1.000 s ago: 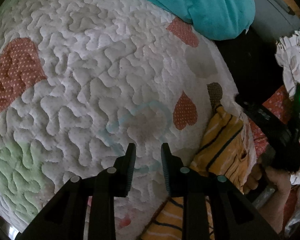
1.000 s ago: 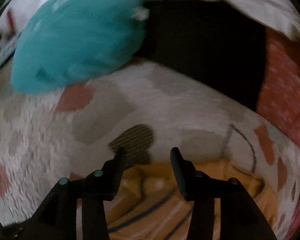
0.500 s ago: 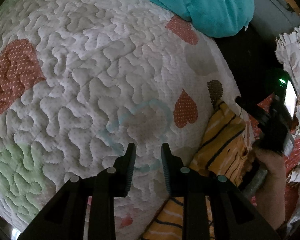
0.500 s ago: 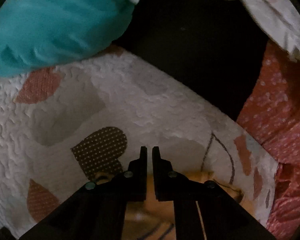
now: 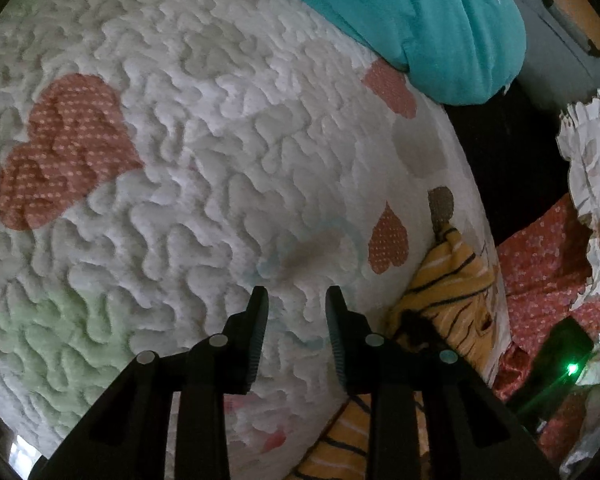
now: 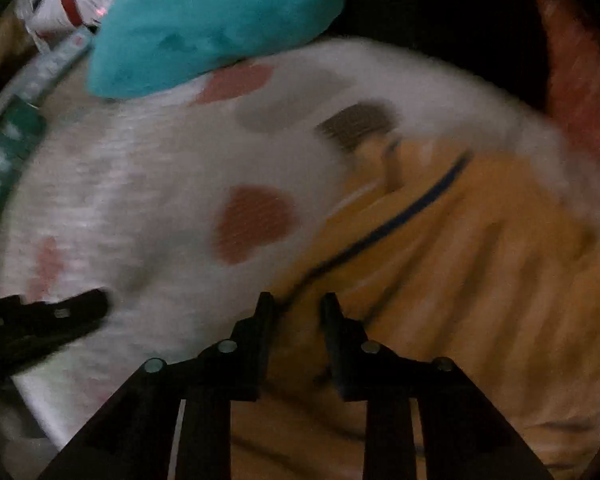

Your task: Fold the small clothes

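A small yellow garment with dark and white stripes (image 5: 448, 284) lies crumpled at the right edge of a white quilted mat with hearts (image 5: 204, 152). My left gripper (image 5: 296, 300) is open and empty above the bare quilt, left of the garment. In the blurred right wrist view the garment (image 6: 460, 232) fills the lower right, and my right gripper (image 6: 296, 304) hovers open and empty over its left edge. The left gripper's fingers (image 6: 76, 312) show at the left edge of that view.
A teal cushion (image 5: 428, 12) lies at the far edge of the quilt, also in the right wrist view (image 6: 204, 20). Red dotted fabric (image 5: 540, 264) and a white floral cloth (image 5: 592, 152) lie beyond the right edge, past a dark gap.
My right gripper shut at the garment's far edge half a second ago, then opened and pulled back toward me over the garment. My left gripper stayed open and barely moved.
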Motion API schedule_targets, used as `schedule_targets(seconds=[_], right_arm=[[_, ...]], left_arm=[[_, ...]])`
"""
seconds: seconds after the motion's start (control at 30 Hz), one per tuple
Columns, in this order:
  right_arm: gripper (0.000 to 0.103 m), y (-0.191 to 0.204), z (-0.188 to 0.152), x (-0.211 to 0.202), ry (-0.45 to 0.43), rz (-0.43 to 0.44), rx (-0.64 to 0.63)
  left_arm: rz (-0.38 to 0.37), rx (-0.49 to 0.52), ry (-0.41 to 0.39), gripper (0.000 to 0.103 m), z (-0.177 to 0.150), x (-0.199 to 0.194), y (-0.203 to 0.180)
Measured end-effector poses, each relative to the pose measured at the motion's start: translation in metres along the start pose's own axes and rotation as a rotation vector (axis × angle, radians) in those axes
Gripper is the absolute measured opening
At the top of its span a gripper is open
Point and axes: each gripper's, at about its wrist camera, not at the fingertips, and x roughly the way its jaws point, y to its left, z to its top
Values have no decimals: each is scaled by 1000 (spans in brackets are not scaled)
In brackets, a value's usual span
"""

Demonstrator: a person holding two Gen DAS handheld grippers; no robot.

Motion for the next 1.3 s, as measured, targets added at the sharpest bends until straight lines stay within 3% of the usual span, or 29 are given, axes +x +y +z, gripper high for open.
schedule_targets(seconds=[0.03,0.13,0.2,0.27,0.37,0.47,0.6,0.7,0.8,0.93,1.0,1.07,1.2,1.3], right_arm=[[36,3,-2,-3,-9,25,3],[37,-9,-10,-30,-55,133,26],[37,-31,-20,-58,-102,122,50],[37,-67,-34,-88,-152,75,99],[37,-137,-65,-127,-223,-100,225],[38,-213,-96,-144,-239,-267,386],[38,-274,-128,-141,-268,-273,539],[38,-287,-140,-133,-305,-226,548],[38,-297,-141,-115,-286,-238,545],[38,-303,-126,-97,-278,-130,606],[15,-297,-121,-93,-248,-148,563],[13,-299,-120,-97,-237,-150,568],[14,-307,-123,-97,-195,-188,571],[27,-316,-132,-97,-196,-166,615]], left_arm=[[2,-3,-6,28,0,-2,1],[15,5,-20,28,-2,-8,-3],[19,20,-20,28,-6,-9,-9],[22,44,-19,28,-13,-7,-19],[30,92,-22,29,-24,-5,-36],[22,170,-21,29,-39,-1,-61],[-13,315,-28,29,-61,9,-108],[-13,389,-30,34,-74,22,-137],[46,430,-9,34,-83,44,-150],[102,420,19,34,-82,68,-150],[113,417,17,34,-81,73,-152],[127,430,12,35,-81,77,-155],[159,431,6,36,-81,85,-158],[164,428,2,36,-81,87,-160]])
